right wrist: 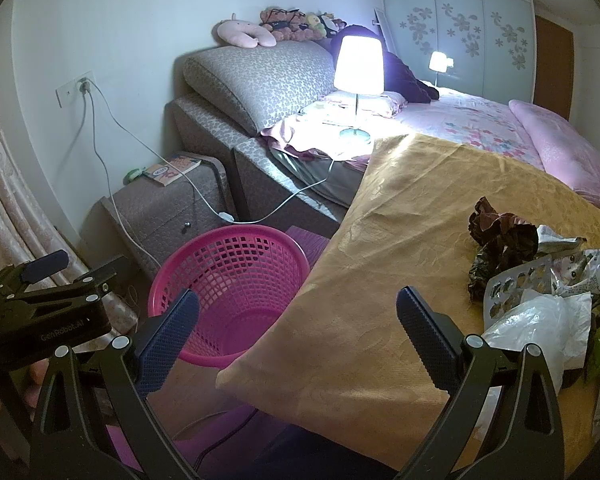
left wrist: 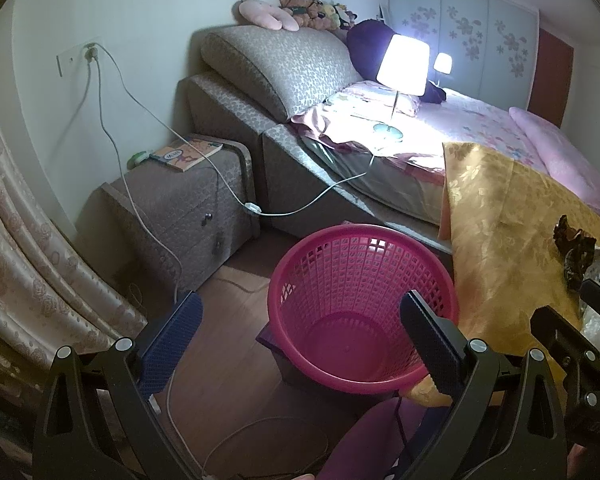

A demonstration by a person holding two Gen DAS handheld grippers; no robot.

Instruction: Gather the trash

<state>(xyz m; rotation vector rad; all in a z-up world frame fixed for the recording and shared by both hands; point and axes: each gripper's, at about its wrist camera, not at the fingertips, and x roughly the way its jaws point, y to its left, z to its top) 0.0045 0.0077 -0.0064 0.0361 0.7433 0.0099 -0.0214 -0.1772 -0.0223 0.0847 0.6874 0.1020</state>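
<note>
A pink mesh basket [left wrist: 360, 304] stands empty on the floor beside the bed; it also shows in the right wrist view [right wrist: 232, 284]. My left gripper [left wrist: 300, 320] is open and empty above the basket. My right gripper [right wrist: 298, 316] is open and empty over the edge of the gold cloth [right wrist: 400, 248]. A pile of trash lies on the cloth at the right: a dark crumpled wrapper [right wrist: 500, 236], a blister pack [right wrist: 516, 284], a white plastic bag [right wrist: 540, 328] and printed wrappers [right wrist: 580, 272]. The dark wrapper also shows in the left wrist view [left wrist: 572, 248].
A grey nightstand [left wrist: 188, 216] with a book [left wrist: 188, 152] stands left of the bed. A lit lamp [left wrist: 404, 64] stands on the bed, its cord [left wrist: 236, 196] running to a wall socket. Curtains [left wrist: 28, 240] hang at the left. Cables lie on the floor.
</note>
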